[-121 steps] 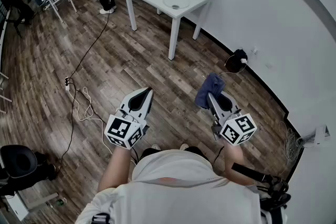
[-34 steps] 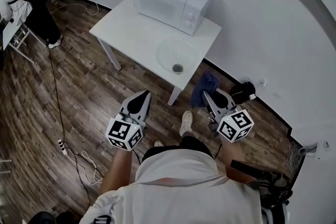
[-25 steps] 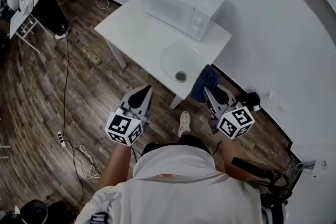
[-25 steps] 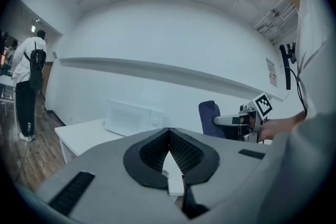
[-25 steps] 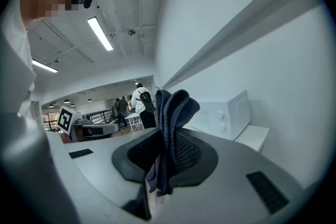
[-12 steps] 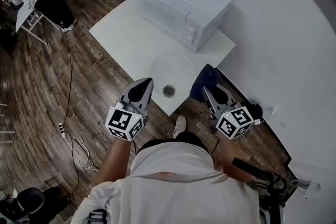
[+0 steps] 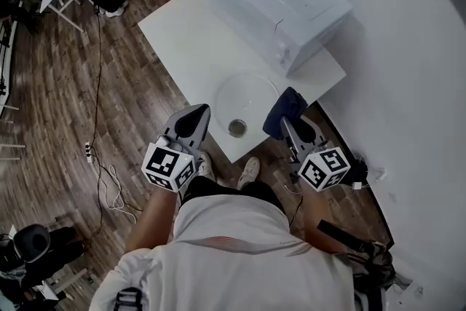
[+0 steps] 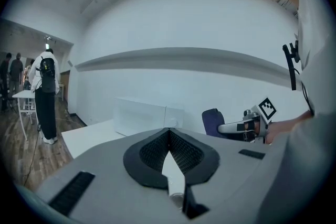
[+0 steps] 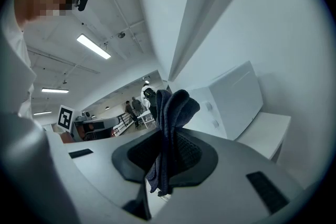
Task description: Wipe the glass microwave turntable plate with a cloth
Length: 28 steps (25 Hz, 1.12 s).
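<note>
Head view only: glass plate (image 7: pixel 246 97) lying flat on white bench (image 7: pixel 186 33), frame centre, just below microwave (image 7: pixel 280 0), betw. the two tongs' tips.
Right tongs (image 7: pixel 285 124): clamped on dark blue cloth (image 7: pixel 284 109).
Left tongs (image 7: pixel 195 113): tips together, nothing in them.
Cloth axis: right gripper view has it running top-to-bottom thru the jaws, bunched end up.
Plate axis: round, none.
Count: 1 plate, 1 cloth, 1 microwave, 2 tongs.

Dark wood floor (image 7: pixel 58 84), white walls (image 7: pixel 408 47), white table (image 7: pixel 196 33), cables (image 7: pixel 97 54) on floor, ceiling strip lights (image 9: pixel 94 47)
</note>
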{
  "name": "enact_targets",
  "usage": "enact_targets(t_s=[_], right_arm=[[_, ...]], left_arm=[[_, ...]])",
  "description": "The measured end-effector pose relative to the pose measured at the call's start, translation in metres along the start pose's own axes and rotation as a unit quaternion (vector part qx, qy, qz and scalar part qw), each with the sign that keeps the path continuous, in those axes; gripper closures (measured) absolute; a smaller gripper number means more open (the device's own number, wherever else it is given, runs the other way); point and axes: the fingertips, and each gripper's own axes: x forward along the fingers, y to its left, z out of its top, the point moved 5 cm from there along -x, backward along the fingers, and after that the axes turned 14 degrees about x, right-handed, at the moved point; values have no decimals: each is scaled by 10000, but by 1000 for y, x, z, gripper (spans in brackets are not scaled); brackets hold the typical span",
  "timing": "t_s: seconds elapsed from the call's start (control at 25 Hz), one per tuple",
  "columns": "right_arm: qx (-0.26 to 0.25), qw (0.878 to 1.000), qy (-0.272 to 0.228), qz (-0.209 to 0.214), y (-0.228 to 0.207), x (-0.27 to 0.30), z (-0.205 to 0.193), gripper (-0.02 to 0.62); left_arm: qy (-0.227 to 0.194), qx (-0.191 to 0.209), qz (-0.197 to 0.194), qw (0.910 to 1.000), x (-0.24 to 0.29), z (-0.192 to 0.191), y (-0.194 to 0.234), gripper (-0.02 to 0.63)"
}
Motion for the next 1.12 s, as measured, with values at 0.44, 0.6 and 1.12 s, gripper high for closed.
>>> enact_targets(t_s=[0.44, 0.6, 1.12], right_arm=[[103, 9987, 463, -164, -9, 40, -15, 534], [87, 9976, 678, -149, -27, 80, -28, 534], [365, 9929, 1103, -237, -64, 147, -87, 534]], left_arm=[[46, -235, -117, 9996, 27, -26, 34, 595], [209, -376, -37, 9991, 38, -53, 45, 595], [650, -814, -54, 9945, 56, -156, 74, 595]])
